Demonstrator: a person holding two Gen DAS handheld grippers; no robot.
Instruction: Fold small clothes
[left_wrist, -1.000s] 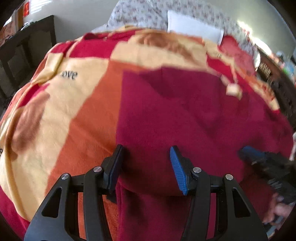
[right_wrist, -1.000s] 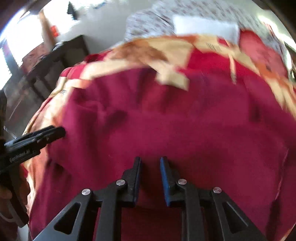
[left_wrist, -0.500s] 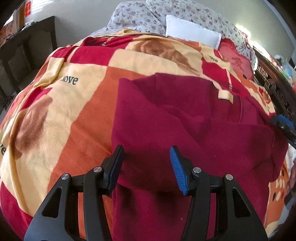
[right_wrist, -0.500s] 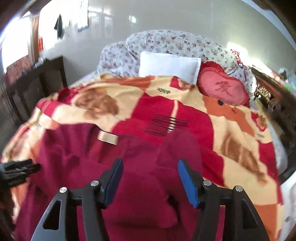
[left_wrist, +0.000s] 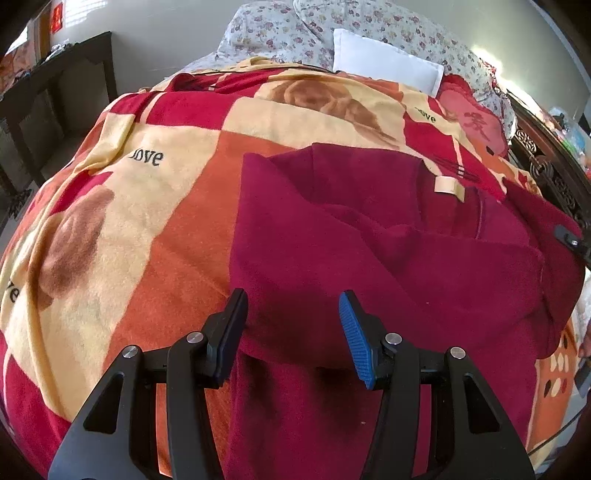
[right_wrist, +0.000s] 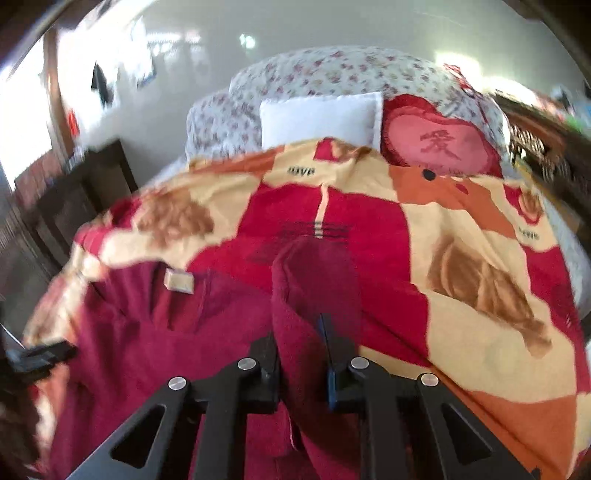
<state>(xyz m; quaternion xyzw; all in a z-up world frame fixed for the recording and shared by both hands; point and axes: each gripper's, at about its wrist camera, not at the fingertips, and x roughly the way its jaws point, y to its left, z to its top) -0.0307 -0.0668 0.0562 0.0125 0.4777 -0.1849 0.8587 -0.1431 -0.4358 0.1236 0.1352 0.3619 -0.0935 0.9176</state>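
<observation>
Fold's barely started: the maroon top (left_wrist: 369, 236) lies rumpled on the near blanket (left_wrist: 155, 206). Right claw (right_wrist: 301, 354) just clamped its right sleeve; left claw (left_wrist: 291, 325) gapes empty (hovering).

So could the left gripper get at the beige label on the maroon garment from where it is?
Probably yes: the left gripper stands open, and only flat maroon garment lies before the label.
</observation>
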